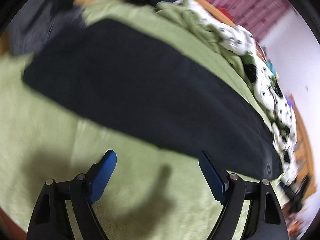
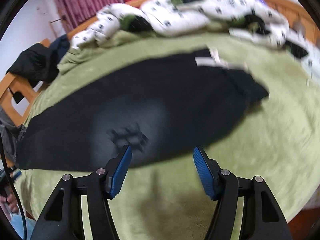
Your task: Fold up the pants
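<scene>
Jaws on both grippers stand apart, nothing between the blue pads — neither is pinching cloth.

Left gripper (image 1: 159, 157): its fingers (image 1: 104, 177) hang over bare green blanket (image 1: 40, 132), and the pants (image 1: 128, 88) start just beyond the tips. The near edge of the dark cloth passes right at the tip of the right-hand finger, while the left-hand finger is clear of it. In this view the pants run as one long band, upper left to lower right, so the long axis lies across the fingers, not along them.

Right gripper (image 2: 162, 150): fingers (image 2: 121, 175) are spread a bit narrower, and the tips sit right at the near long edge of the pants (image 2: 140, 108) — the dark cloth fills the gap just ahead of them, green blanket (image 2: 280, 140) below. Same geometry: long axis left to right across the view, with the end carrying a pale tag (image 2: 206, 61) at far right.

Judgement: the right gripper is the nearer one to an edge grab; the left needs to go slightly further forward. Both would take the near long edge broadside. Frames are blurred, so contact with the cloth can't be confirmed. Rumpled patterned bedding (image 2: 180, 14) lies beyond, well apart from the pants.
</scene>
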A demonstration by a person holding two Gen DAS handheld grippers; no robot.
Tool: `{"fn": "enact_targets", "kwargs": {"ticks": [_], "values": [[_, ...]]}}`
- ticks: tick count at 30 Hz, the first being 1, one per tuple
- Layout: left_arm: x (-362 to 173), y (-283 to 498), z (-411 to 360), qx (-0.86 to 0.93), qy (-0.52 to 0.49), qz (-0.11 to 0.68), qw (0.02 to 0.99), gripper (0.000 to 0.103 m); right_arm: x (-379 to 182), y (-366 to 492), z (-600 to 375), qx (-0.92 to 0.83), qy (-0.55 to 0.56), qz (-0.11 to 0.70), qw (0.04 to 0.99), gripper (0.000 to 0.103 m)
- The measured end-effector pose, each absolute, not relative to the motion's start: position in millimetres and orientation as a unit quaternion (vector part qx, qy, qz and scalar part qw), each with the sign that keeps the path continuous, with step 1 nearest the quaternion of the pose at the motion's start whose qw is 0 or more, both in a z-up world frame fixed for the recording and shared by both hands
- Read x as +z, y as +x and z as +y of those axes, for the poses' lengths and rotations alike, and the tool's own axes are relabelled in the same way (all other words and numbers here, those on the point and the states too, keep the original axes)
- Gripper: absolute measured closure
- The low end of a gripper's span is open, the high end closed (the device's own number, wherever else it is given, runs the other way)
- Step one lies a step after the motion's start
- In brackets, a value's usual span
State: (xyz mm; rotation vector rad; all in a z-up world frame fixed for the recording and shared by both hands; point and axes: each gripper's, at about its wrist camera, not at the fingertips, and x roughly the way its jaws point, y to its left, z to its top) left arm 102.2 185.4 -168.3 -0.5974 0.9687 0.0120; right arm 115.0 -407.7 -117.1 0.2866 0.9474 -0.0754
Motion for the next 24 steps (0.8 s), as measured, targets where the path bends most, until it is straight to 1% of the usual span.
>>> {"fn": "enact_targets", "kwargs": {"ticks": [1,5,8,9,10,11,12,13,14,17,21,24], "values": [[-179.7,100.1,191.2,0.006,-0.302,0.454,0.839,0.024,-130.1,112.4,-414.0,-0.04,0.155,0.457,0.875,0.039],[-191.3,107.3,203.5,-0.001,-0.338,0.412,0.846,0.024,-160.4,112.3,-430.1,-0.039,0.223,0.454,0.862,0.039],[-197.0,127.1,207.7,0.015,-0.365,0.414,0.834,0.024,-167.0,119.6,-443.5,-0.036,0.276,0.419,0.864,0.036],[-195.5,130.5,209.3,0.018,-0.378,0.409,0.83,0.027,-169.2,122.4,-447.3,-0.035,0.296,0.41,0.862,0.036],[-195.0,134.6,211.3,0.025,-0.388,0.407,0.827,0.04,-171.6,124.9,-450.2,-0.034,0.316,0.402,0.859,0.036],[-194.0,137.9,212.6,0.035,-0.39,0.409,0.824,0.052,-172.8,127.9,-451.4,-0.038,0.329,0.398,0.856,0.054],[-193.2,139.8,213.7,0.043,-0.388,0.41,0.824,0.078,-172.1,131.8,-450.7,-0.037,0.333,0.399,0.854,0.069],[-190.3,142.7,214.3,0.048,-0.38,0.411,0.827,0.096,-170.0,135.5,-448.9,-0.033,0.331,0.403,0.853,0.082],[-186.6,143.9,214.5,0.047,-0.368,0.414,0.832,0.094,-164.2,137.9,-445.6,-0.035,0.321,0.402,0.857,0.085],[-150.4,148.5,208.3,0.029,-0.318,0.378,0.869,0.094,-130.9,145.0,-428.8,-0.019,0.274,0.38,0.883,0.088],[-96.7,179.5,195.1,0.021,-0.254,0.334,0.908,0.094,-83.7,170.6,-416.0,0.015,0.24,0.347,0.907,0.089],[-79.6,213.4,194.8,0.021,-0.233,0.32,0.918,0.094,-63.3,200.5,-416.9,0.03,0.239,0.334,0.911,0.089]]}}
